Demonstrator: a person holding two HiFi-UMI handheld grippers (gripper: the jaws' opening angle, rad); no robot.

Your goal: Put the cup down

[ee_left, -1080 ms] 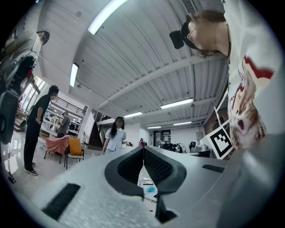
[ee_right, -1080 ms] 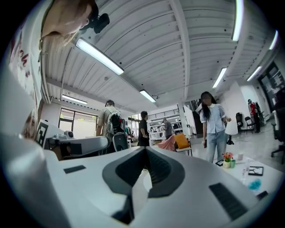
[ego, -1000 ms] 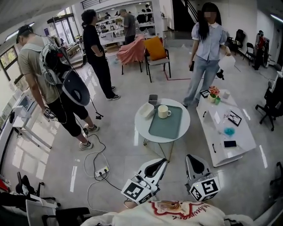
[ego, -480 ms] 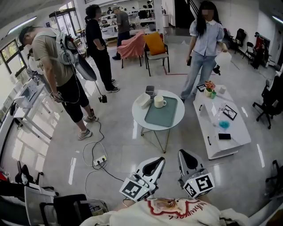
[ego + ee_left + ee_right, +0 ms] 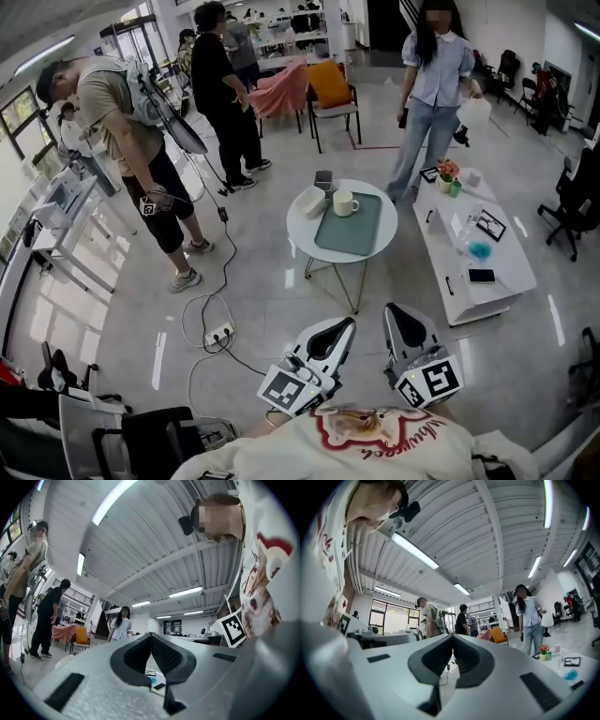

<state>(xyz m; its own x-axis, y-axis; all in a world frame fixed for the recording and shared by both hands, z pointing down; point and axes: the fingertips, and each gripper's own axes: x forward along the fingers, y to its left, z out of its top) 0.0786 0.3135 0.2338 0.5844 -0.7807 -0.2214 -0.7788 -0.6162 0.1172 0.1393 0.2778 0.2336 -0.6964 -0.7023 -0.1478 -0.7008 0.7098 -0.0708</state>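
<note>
A white cup (image 5: 344, 202) stands upright on a green tray (image 5: 352, 230) on a small round white table (image 5: 298, 234), in the middle of the head view. Both grippers are held low, close to my body, well short of that table. My left gripper (image 5: 343, 324) is shut with nothing in it; in its own view the left gripper (image 5: 151, 637) has its pads pressed together. My right gripper (image 5: 394, 310) is likewise shut and empty, and the right gripper (image 5: 453, 638) shows its pads touching. Neither gripper touches the cup.
A white box (image 5: 312, 201) and a small grey container (image 5: 323, 179) sit beside the tray. A low white table (image 5: 450, 267) with flowers and a phone stands at right. A power strip (image 5: 219, 333) and cables lie on the floor at left. Three people (image 5: 141, 141) stand around.
The head view has drifted and the round table sits slightly lower in frame. The person at left has stepped nearer the table. Both grippers stay shut near my body.
</note>
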